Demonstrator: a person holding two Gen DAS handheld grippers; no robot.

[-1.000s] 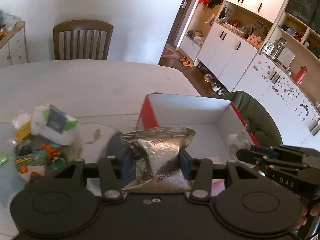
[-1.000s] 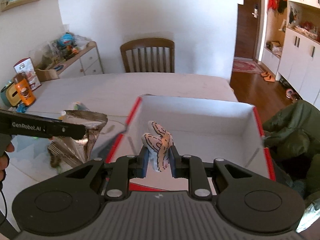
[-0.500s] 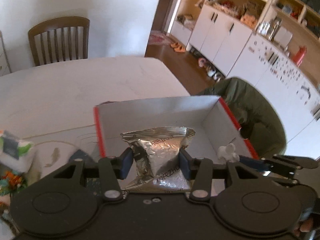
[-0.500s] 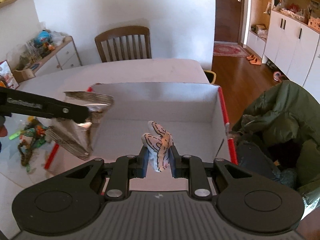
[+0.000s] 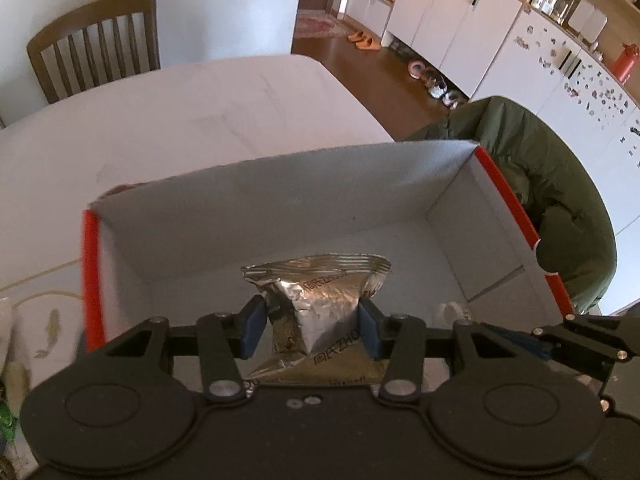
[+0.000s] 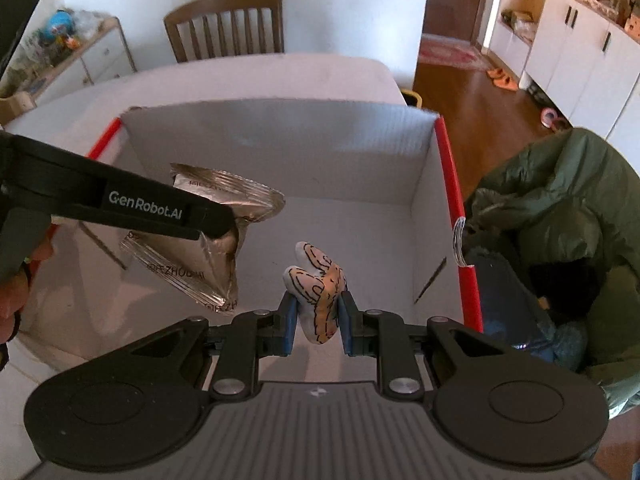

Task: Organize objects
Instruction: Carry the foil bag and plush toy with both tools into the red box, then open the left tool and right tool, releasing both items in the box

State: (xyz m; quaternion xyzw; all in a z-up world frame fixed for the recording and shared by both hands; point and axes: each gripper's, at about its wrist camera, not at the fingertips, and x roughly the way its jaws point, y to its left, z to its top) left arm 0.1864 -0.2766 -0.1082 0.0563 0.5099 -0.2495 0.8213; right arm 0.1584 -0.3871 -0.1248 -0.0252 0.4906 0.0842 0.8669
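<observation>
Above an open white box (image 6: 280, 152) on the counter (image 5: 160, 120), the left tongs (image 5: 308, 330) clamp a foil packet (image 5: 320, 300) while the right tongs (image 6: 318, 316) pinch a small banana-shaped toy (image 6: 318, 288).

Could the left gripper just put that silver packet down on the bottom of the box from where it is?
Probably yes. The left gripper holds the silver packet above the open box, whose floor beneath looks bare. The right gripper, holding a small toy, sits off to one side.

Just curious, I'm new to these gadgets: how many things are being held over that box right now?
2: a silver foil packet in the left gripper, a small painted figure in the right gripper, both above the box.
</observation>
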